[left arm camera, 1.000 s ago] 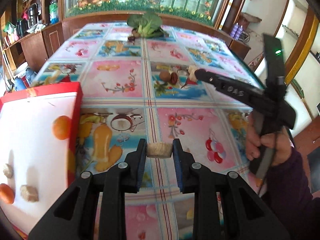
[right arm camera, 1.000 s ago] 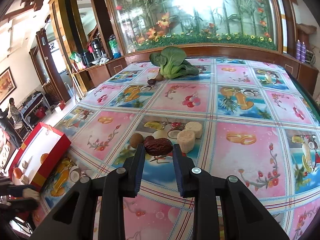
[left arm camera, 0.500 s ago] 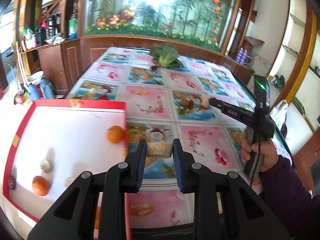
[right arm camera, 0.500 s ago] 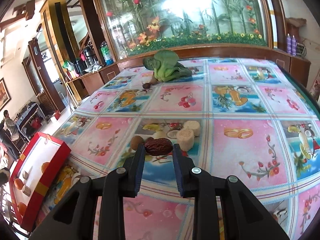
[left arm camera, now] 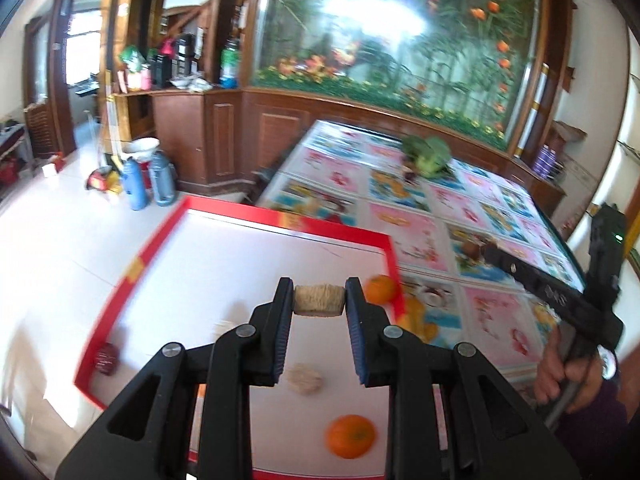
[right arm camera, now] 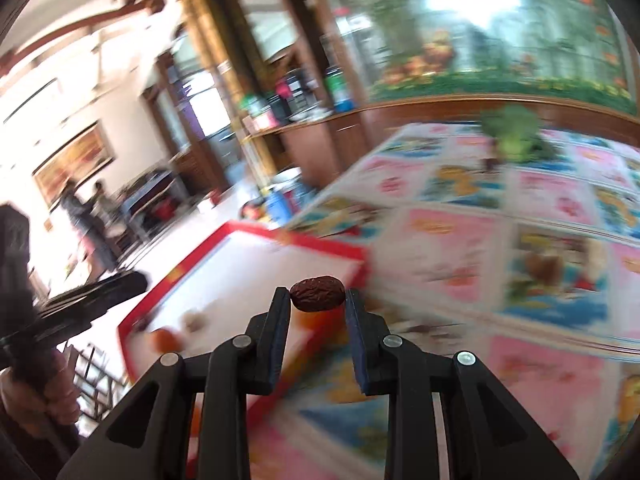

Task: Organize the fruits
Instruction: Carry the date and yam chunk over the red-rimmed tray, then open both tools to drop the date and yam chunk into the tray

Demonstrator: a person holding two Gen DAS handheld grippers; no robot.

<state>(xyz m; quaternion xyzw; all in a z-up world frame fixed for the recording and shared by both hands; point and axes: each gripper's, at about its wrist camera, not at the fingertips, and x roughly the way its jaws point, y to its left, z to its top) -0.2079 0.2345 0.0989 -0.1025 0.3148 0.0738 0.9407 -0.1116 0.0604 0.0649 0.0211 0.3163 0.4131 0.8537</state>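
In the left wrist view, the left gripper [left arm camera: 319, 300] was closed on a pale, ridged chunk [left arm camera: 319, 301], pinched by its flat ends so that it lay crosswise between the fingertips, above the white floor of the red tray [left arm camera: 137, 261]. That hold looked chosen to keep the round piece from rolling out, and the height probably meant a drop-off spot was being sought among what already lay there: an orange [left arm camera: 351, 436] near the front, a second orange [left arm camera: 381, 289] against the right rim, a pale lump [left arm camera: 305, 378] under the fingers, and a dark red fruit [left arm camera: 106, 358] in the left corner. The pieces were spread apart, so there was room below the chunk. Beyond the tray stretched the counter [left arm camera: 496, 312] under a fruit-print cloth, with greens [left arm camera: 430, 156] at its far end and the right gripper [left arm camera: 490, 252] held over it, well apart from the tray. The right wrist view was heavily blurred. Its gripper [right arm camera: 317, 300] was closed on a wrinkled date [right arm camera: 317, 299], gripped end to end, high over the counter [right arm camera: 540, 380] just beside the tray's [right arm camera: 352, 276] right edge, likely bound for it too. In the tray an orange blur [right arm camera: 163, 339] and a pale one showed; what else lay there I could not tell.
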